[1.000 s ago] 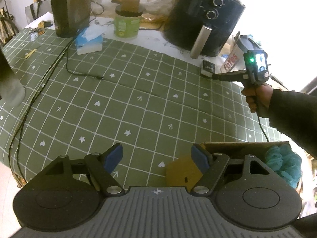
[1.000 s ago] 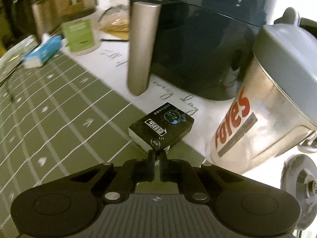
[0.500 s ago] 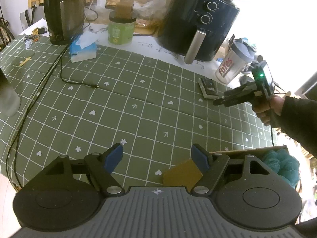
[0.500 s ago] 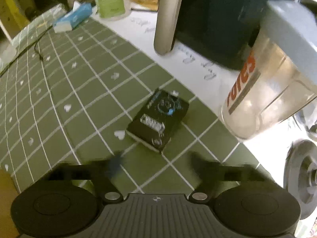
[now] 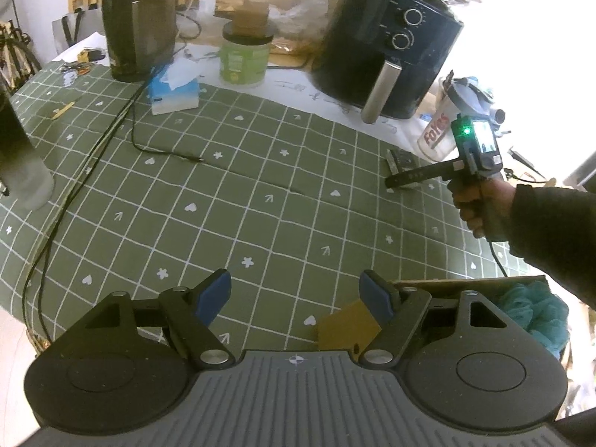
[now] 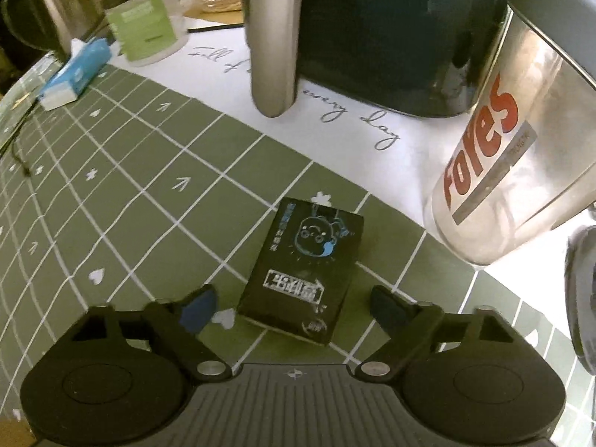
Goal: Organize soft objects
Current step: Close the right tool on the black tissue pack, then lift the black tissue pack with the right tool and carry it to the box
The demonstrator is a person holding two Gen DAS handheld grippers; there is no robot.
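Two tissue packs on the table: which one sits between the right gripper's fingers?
The black pack with the blue cartoon face, lying flat beside the Fores cup. The right gripper is closing, not yet touching it. The blue-and-white pack lies far off by the kettle.

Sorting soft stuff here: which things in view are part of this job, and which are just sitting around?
Job:
- black soft pack, lying between the closing pads of the right hand-held gripper, untouched
- teal fluffy item in the cardboard box
- blue tissue pack, possibly

Lying about:
- air fryer
- kettle
- green tub
- clear cup
- black cable
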